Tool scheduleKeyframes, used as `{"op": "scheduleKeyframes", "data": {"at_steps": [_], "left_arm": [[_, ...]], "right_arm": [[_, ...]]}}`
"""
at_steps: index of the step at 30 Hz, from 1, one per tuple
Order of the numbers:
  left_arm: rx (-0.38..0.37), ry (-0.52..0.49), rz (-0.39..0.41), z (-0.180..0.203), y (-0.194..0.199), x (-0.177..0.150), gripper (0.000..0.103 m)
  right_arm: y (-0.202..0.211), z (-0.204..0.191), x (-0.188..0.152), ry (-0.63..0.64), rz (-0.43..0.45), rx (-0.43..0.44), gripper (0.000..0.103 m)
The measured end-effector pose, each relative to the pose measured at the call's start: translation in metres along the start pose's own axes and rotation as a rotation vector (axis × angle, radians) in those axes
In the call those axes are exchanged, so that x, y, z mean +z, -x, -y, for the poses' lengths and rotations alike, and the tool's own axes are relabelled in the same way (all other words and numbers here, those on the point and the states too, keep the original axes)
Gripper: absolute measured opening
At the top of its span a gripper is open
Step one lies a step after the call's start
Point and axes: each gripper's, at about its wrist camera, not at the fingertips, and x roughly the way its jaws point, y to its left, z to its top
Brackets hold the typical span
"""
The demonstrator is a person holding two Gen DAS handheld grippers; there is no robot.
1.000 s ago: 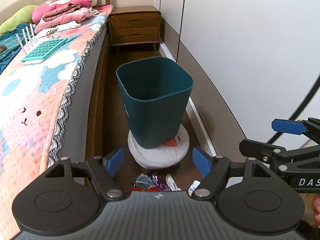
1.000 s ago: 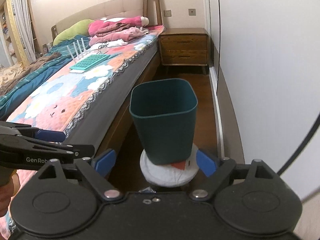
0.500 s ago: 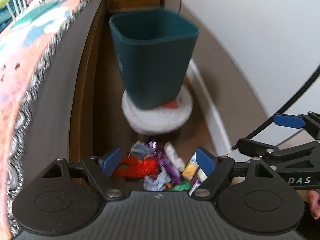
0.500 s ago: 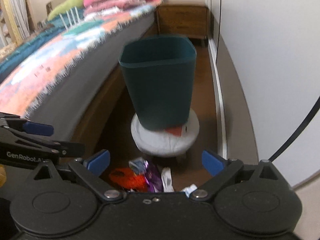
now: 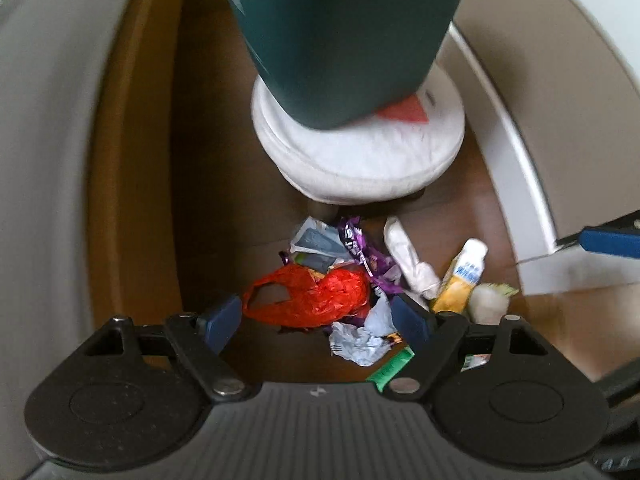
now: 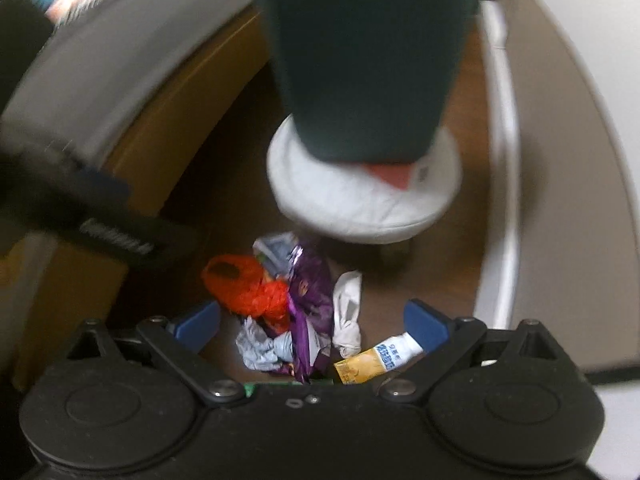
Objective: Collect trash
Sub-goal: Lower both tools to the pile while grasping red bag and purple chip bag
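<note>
Bin (image 5: pixel 340 40), dark green, stands on a white round stool (image 5: pixel 360 156) beyond both tongs. Below the left gripper (image 5: pixel 318 318) and right gripper (image 6: pixel 312 324), both released and empty, trash lies on the floor: red bag (image 5: pixel 312 296), purple wrapper (image 6: pixel 310 300), yellow tube (image 5: pixel 462 276).

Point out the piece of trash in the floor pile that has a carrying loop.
The red plastic bag, at the pile's left edge nearest the bed frame. Its open handle loop shows; the other pieces are wrappers, crumpled paper and a tube.
</note>
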Motion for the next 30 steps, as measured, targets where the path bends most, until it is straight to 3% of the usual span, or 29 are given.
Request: {"op": "scheduleKeyframes", "data": {"at_steps": [6,14,25,30], "left_arm": [[0.01,-0.094,-0.091,0.009,-0.077,0.0,0.082],[0.008,-0.13,-0.181,0.017,-0.17,-0.011,0.082],[-0.025,-0.09,-0.227,0.016,-0.241,-0.024,0.082],[-0.048,-0.071,-0.225,0.016,-0.256,-0.025,0.082]], "right_arm": [[-0.072,-0.003,-0.003,0.106,-0.106,0.077,0.096],[-0.15,0.003,-0.023,0.091,-0.195,0.094,0.084],[-0.207,0.01,-0.048,0.069,-0.213,0.107,0.077],[-0.216,0.015,-0.051,0.049,-0.206,0.091,0.066]]}}
